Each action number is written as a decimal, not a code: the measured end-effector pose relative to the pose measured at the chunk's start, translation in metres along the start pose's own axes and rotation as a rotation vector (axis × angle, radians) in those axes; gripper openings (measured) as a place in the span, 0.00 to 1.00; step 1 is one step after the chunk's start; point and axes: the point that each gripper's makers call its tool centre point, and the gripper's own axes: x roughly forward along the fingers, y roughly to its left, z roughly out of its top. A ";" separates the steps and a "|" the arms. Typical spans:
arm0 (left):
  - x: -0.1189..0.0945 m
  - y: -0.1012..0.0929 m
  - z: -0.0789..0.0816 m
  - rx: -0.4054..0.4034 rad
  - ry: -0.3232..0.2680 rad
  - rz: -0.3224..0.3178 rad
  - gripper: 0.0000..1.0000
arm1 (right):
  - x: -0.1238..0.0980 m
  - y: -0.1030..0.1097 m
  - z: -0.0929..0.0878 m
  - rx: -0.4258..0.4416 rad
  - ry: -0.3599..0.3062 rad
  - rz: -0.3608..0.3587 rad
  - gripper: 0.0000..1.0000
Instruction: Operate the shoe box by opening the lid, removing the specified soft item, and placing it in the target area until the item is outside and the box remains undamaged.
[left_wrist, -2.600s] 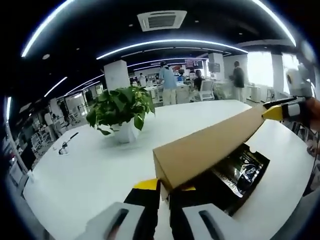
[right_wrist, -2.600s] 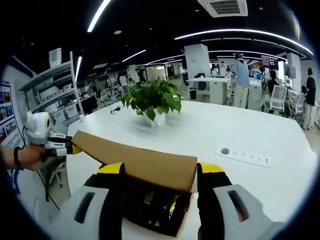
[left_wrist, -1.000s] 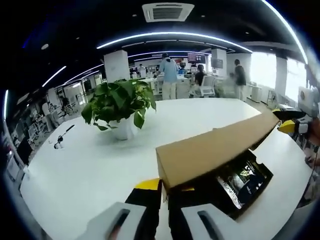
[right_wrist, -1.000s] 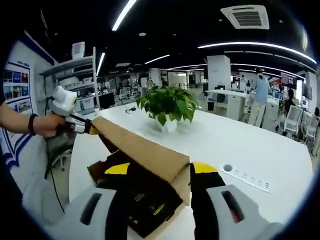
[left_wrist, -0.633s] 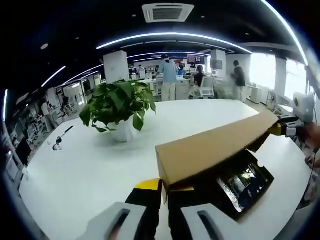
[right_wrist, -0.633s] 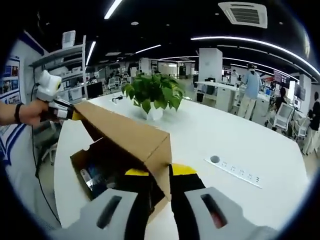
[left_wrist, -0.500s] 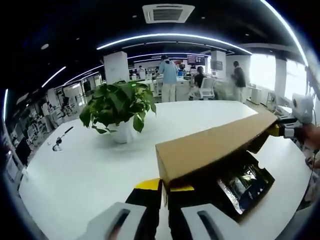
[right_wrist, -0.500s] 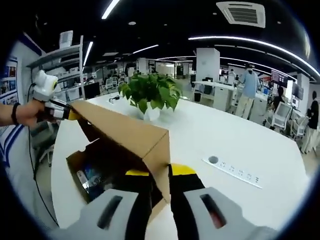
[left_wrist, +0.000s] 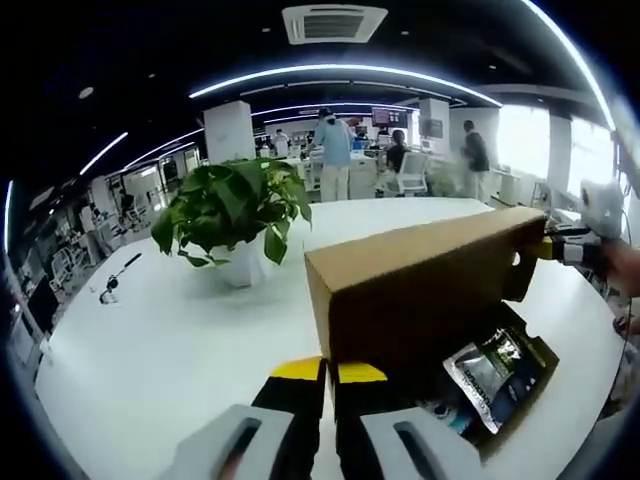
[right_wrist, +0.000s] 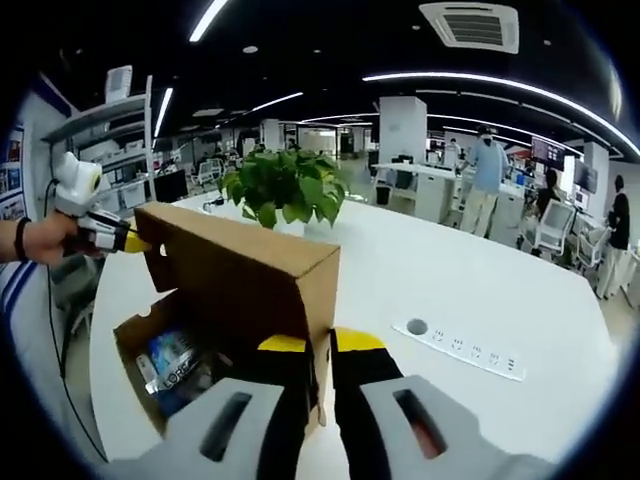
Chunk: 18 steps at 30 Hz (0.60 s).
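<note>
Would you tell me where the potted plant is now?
The plant stands on the white table, behind the box's raised lid; left of it in the left gripper view.

Grey grippers (left_wrist: 330, 375), yellow-tipped black jaws, dark wristband (right_wrist: 21, 240)

I am not seeing any words or numbers I can read; the print on the packet (left_wrist: 489, 366) in the box (left_wrist: 420, 290) is looking too blurry.

Open-plan office, desks (right_wrist: 420, 178), swivel chairs (right_wrist: 555, 225)
</note>
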 end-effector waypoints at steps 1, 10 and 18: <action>0.003 0.001 -0.001 0.000 0.006 -0.004 0.01 | 0.002 -0.001 -0.001 0.003 0.003 -0.002 0.04; 0.020 0.006 -0.009 -0.019 0.033 -0.013 0.01 | 0.017 -0.007 -0.016 0.055 0.042 -0.034 0.01; 0.037 0.012 -0.018 -0.011 0.047 -0.033 0.01 | 0.026 -0.012 -0.022 0.064 0.049 -0.046 0.00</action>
